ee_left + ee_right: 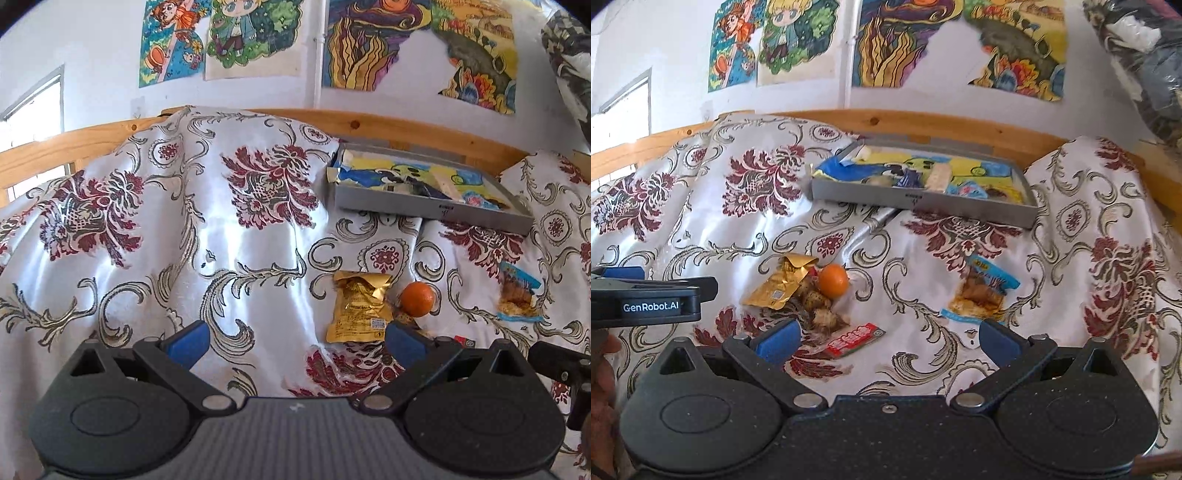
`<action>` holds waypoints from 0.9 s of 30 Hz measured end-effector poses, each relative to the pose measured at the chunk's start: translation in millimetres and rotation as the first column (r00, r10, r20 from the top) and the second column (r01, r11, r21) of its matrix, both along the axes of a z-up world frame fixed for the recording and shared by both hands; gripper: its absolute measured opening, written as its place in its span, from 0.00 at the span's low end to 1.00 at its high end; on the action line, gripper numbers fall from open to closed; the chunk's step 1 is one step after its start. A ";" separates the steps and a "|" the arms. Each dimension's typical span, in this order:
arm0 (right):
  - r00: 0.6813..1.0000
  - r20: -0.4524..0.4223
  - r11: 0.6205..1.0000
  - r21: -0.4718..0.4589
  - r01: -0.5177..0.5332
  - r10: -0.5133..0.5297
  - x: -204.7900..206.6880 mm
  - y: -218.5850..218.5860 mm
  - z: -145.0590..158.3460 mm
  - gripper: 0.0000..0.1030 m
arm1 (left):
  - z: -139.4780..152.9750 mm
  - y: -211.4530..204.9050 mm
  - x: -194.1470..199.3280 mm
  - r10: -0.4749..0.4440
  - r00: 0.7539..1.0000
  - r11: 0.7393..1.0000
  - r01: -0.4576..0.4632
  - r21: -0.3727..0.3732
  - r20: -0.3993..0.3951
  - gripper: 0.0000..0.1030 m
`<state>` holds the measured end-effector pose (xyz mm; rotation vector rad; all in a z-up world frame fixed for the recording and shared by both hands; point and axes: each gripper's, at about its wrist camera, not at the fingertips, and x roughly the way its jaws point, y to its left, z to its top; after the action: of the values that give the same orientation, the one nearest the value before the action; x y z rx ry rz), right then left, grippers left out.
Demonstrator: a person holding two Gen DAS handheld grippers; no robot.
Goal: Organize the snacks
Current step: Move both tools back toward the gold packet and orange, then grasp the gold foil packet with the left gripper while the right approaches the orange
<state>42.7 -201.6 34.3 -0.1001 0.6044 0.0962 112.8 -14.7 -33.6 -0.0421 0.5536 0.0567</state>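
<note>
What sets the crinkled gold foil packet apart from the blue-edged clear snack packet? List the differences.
The crinkled gold foil packet is opaque, while the blue-edged clear snack packet shows brown food inside. The gold packet lies against the orange fruit and other snacks; the blue-edged one lies alone, to the right. The gold packet's top is folded over; the blue-edged one lies flatter. Both rest on the floral cloth, outside the grey tray.

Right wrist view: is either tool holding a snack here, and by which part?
Nothing is held. The right tool and left tool are both open and empty above the cloth.
</note>
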 end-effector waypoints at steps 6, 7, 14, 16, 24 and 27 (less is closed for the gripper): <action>1.000 -0.026 1.000 -0.007 -0.010 0.010 12.8 1.5 -5.5 0.99 | -6.2 0.8 12.3 -0.002 1.000 1.000 0.002 0.006 -0.021 0.99; 1.000 -0.029 1.000 -0.008 -0.013 0.013 14.7 1.9 -6.4 0.99 | -7.6 0.9 14.4 -0.001 1.000 1.000 0.001 0.006 -0.028 0.99; 0.998 -0.046 0.999 -0.022 -0.038 0.037 32.1 3.4 -11.0 0.99 | -15.2 1.6 26.6 -0.006 0.999 1.000 0.006 -0.003 -0.054 0.99; 0.998 -0.043 0.998 -0.037 -0.050 0.048 37.3 4.2 -11.9 0.99 | -16.9 0.4 29.2 -0.019 0.998 1.000 0.019 0.003 -0.056 0.99; 0.994 -0.011 0.986 -0.127 -0.113 0.112 62.2 7.7 -18.5 0.99 | -23.1 2.2 45.9 -0.054 0.996 0.999 0.053 -0.012 -0.073 0.99; 0.991 -0.001 0.979 -0.156 -0.134 0.135 70.8 10.0 -23.2 0.99 | -24.9 4.6 54.7 -0.071 0.994 0.997 0.069 -0.032 -0.080 0.99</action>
<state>113.5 -191.6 11.2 -0.2930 0.5946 0.1795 167.5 -10.1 -58.5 -0.0491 0.6368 -0.0182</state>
